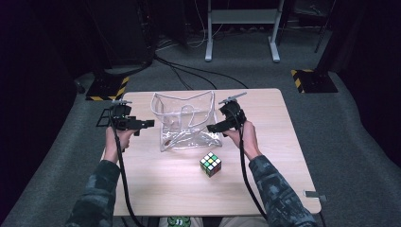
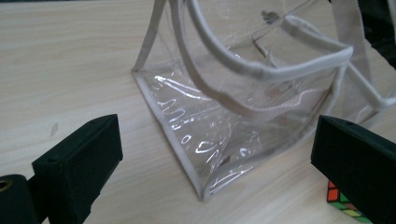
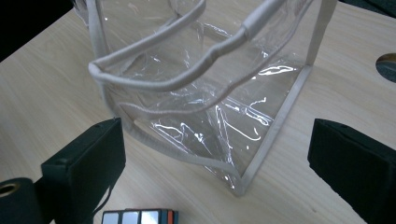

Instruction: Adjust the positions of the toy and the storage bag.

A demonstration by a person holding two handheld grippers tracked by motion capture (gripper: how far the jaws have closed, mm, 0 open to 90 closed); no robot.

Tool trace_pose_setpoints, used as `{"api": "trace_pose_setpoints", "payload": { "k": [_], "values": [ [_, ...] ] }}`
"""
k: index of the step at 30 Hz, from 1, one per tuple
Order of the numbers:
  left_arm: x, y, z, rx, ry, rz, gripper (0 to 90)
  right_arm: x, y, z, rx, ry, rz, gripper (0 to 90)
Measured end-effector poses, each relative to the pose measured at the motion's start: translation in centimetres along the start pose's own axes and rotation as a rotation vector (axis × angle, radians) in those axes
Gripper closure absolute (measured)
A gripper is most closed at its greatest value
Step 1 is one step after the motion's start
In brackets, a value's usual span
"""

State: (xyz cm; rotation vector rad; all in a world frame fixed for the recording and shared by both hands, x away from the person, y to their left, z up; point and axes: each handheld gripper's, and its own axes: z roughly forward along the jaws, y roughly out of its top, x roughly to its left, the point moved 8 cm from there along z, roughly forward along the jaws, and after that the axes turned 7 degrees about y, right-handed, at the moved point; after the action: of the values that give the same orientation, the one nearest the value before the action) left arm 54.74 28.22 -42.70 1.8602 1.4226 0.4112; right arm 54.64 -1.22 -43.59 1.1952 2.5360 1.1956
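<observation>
A clear plastic bag (image 1: 185, 120) with white trim and handles stands open at the middle of the wooden table (image 1: 265, 156). A colourful puzzle cube (image 1: 210, 164) lies on the table just in front of the bag. My left gripper (image 1: 144, 124) is held open at the bag's left side, its jaws pointing at the bag (image 2: 243, 107). My right gripper (image 1: 213, 126) is open at the bag's right side, facing the bag (image 3: 205, 93). The cube's edge peeks in at the bottom of the left gripper view (image 2: 343, 200) and of the right gripper view (image 3: 140, 217). Neither gripper holds anything.
Cables trail from both grippers over the table's near edge. Beyond the table lie a grey carpet, floor cables, yellow-black striped stand bases (image 1: 106, 88) and a white frame (image 1: 241, 28). A small hole (image 3: 386, 65) in the tabletop shows past the bag.
</observation>
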Motion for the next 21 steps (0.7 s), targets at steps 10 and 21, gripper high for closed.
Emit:
{"api": "trace_pose_setpoints", "payload": {
  "k": [10,21],
  "values": [
    [-0.7,2.7,1.5,-0.029,-0.013,-0.030,2.7,0.2,2.2,1.1,0.020,-0.009,-0.006,7.6],
    [-0.9,3.5,3.7,0.020,0.035,-0.045,15.2,-0.4,3.8,2.6,0.021,-0.017,0.029,21.0]
  ]
}}
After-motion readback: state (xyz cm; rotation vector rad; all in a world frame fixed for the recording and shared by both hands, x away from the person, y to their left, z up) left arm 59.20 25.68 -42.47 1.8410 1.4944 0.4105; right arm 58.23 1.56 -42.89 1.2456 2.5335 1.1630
